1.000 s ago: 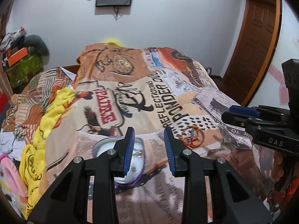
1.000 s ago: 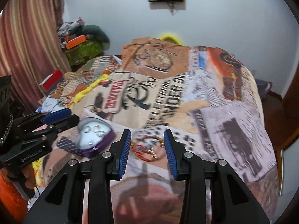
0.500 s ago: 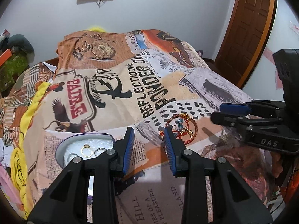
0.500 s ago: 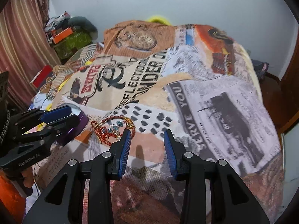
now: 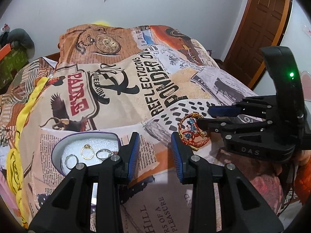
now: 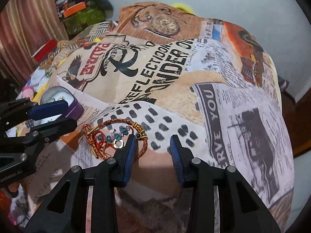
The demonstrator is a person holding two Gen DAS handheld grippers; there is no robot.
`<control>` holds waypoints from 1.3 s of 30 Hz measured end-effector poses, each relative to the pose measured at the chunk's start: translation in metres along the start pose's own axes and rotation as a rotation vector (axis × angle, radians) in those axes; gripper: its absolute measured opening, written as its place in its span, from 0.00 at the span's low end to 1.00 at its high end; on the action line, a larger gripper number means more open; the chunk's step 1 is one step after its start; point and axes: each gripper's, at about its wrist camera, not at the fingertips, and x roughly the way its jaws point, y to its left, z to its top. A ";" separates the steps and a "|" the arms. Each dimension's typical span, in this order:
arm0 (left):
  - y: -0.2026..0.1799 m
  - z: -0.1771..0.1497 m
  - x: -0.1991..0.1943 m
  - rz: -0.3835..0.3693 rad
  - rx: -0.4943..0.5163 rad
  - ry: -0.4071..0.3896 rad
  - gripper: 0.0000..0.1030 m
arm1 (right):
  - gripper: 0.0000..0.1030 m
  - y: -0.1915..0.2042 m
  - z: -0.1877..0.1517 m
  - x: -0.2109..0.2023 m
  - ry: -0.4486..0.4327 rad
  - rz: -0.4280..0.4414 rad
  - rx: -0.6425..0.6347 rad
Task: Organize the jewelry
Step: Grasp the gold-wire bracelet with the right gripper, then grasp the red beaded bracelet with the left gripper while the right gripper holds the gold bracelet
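Swung rightward, bracelet (image 6: 114,136) now just left of right claw (image 6: 152,145), lying flat on bed (image 6: 223,104), right of ring box (image 5: 85,151). Both claws, left claw (image 5: 154,151) included, gaping, holding nothing. Right nearer.

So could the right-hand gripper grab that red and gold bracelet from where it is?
Probably yes. The right gripper is open, the bracelet lies uncovered on the blanket beside its left finger, and nothing blocks it; a small leftward shift seems needed.
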 end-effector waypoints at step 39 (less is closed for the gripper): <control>-0.039 0.008 0.033 -0.007 0.102 0.079 0.30 | 0.05 -0.031 -0.033 -0.063 -0.190 0.016 0.168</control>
